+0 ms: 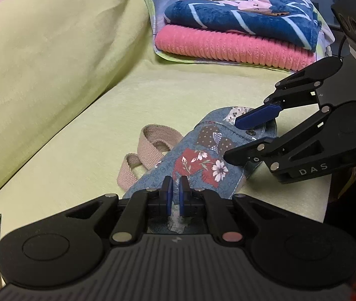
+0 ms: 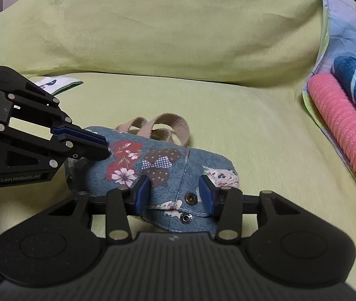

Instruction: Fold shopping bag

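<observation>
A blue patchwork shopping bag (image 1: pixel 203 160) (image 2: pixel 152 160) lies folded into a small bundle on the green sofa seat (image 2: pixel 253 138). Its beige webbing handles (image 1: pixel 150 138) (image 2: pixel 162 123) stick out toward the back cushion. My left gripper (image 1: pixel 176 185) (image 2: pixel 104 145) is shut, pinching fabric at one end of the bundle. At the other end my right gripper (image 2: pixel 175 190) (image 1: pixel 243 138) straddles the bundle, its blue pads (image 2: pixel 142 193) partly apart and pressing on the bundle's sides. Two metal snaps (image 2: pixel 190 197) show between the pads, on a flap and just below it.
A pink knit (image 1: pixel 228 47) (image 2: pixel 340 130) and a blue blanket (image 1: pixel 240 17) sit stacked on a patterned cloth at one end of the sofa. A white printed cloth (image 2: pixel 55 84) lies at the other end. The back cushion (image 1: pixel 52 50) rises behind; the seat's front edge (image 1: pixel 328 188) is near.
</observation>
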{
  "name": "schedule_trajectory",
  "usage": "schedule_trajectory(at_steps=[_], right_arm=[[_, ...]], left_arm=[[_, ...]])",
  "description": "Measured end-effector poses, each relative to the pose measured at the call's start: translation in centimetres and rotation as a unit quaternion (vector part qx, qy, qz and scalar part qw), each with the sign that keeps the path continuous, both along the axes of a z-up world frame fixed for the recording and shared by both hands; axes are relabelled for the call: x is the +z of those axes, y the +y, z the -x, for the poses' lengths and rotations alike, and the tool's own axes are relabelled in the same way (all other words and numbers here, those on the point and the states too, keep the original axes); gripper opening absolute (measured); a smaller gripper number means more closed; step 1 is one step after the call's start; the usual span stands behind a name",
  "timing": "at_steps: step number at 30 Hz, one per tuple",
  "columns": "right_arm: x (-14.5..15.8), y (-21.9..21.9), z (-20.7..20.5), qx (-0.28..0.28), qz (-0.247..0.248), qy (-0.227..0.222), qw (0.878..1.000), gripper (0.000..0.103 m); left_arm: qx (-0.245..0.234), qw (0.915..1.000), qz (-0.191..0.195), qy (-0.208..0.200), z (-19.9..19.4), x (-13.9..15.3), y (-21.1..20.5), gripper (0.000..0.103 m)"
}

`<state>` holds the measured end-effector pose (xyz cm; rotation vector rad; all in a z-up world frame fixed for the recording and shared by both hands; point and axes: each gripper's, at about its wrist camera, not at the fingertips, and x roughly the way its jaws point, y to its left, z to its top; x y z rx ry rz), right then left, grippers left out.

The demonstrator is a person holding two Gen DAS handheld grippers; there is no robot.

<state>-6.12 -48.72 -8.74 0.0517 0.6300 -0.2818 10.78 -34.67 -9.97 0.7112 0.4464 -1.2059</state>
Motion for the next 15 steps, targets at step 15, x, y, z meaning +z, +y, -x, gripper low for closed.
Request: schedule_trajectory(at_steps=[15], right_arm=[[0.1, -0.5, 0.4, 0.001, -0.014, -0.007, 1.000, 0.041]], left_arm=[[0.069, 0.9958, 0.003, 0.060, -7.6, 3.6, -1.1, 0.028]])
